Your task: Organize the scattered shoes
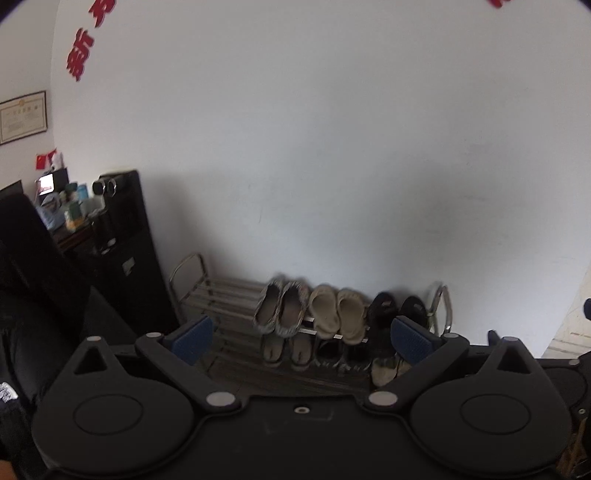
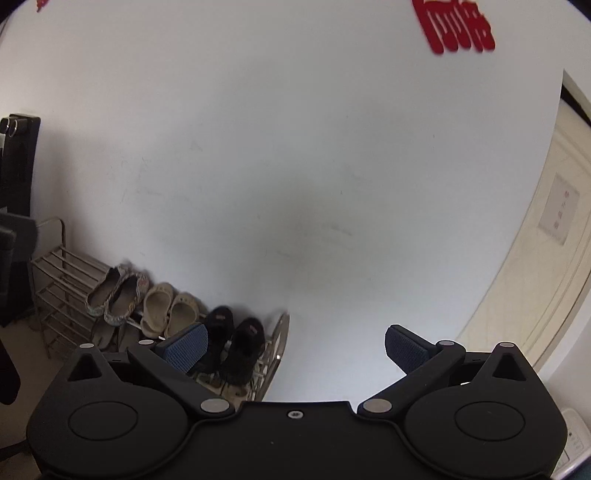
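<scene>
A metal shoe rack stands against the white wall. On its top shelf sit a patterned grey pair of flats, a beige pair of clogs and a black pair of shoes. More shoes lie on the lower shelf, dim and partly hidden. My left gripper is open and empty, held back from the rack. My right gripper is open and empty too, off to the rack's right, facing the wall.
A tall black appliance stands left of the rack, beside a cluttered desk. A dark clothed leg or sleeve fills the left edge. A cream door is at the right. Red characters hang on the wall.
</scene>
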Demonstrator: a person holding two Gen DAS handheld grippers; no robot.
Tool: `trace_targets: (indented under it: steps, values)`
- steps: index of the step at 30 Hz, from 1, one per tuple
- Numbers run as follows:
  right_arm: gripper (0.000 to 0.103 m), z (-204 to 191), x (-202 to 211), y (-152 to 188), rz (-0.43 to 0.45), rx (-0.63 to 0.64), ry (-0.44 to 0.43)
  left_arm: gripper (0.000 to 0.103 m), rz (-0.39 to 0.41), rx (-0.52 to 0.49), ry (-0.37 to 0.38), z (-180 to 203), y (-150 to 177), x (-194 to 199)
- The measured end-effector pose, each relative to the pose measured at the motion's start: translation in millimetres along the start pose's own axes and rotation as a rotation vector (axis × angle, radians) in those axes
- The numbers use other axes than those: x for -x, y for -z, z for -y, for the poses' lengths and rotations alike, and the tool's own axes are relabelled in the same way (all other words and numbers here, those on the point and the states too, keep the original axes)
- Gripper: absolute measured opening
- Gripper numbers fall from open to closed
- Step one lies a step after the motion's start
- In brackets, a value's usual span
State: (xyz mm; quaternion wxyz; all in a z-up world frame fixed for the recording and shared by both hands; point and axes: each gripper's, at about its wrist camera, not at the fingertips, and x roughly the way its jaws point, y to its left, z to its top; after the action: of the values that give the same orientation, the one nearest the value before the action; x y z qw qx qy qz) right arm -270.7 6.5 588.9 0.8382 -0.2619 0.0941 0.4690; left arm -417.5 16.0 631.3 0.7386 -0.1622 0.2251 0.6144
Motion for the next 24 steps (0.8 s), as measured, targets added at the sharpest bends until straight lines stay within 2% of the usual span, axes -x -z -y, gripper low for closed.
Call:
trace_targets:
  steps: [2, 5, 12, 15, 21, 24]
  values:
    - [0.103, 0, -3, -1, -0.027, -0.006, -0.009, 0.103, -0.032, 0.011, -0.037, -2, -1, -6]
    - [0.103, 0, -7, -2, -0.067, -0.015, -0.024, 0.103, -0.068, 0.033, -0.050, -7, -1, -11]
    - [0.103, -1, -17, -6, -0.161, -0.037, -0.057, 0.103, -0.127, 0.078, -0.021, -11, 3, -18]
    - [0.103, -1, -19, -5, -0.191, -0.050, -0.079, 0.103, -0.138, 0.107, 0.007, -13, 2, -18]
    - [0.103, 3, -21, 0, -0.227, -0.076, -0.062, 0.103, -0.122, 0.109, -0.002, -11, 1, -14]
    - [0.103, 5, -19, 0, -0.223, -0.082, -0.069, 0.103, -0.131, 0.110, -0.029, -8, 0, -16]
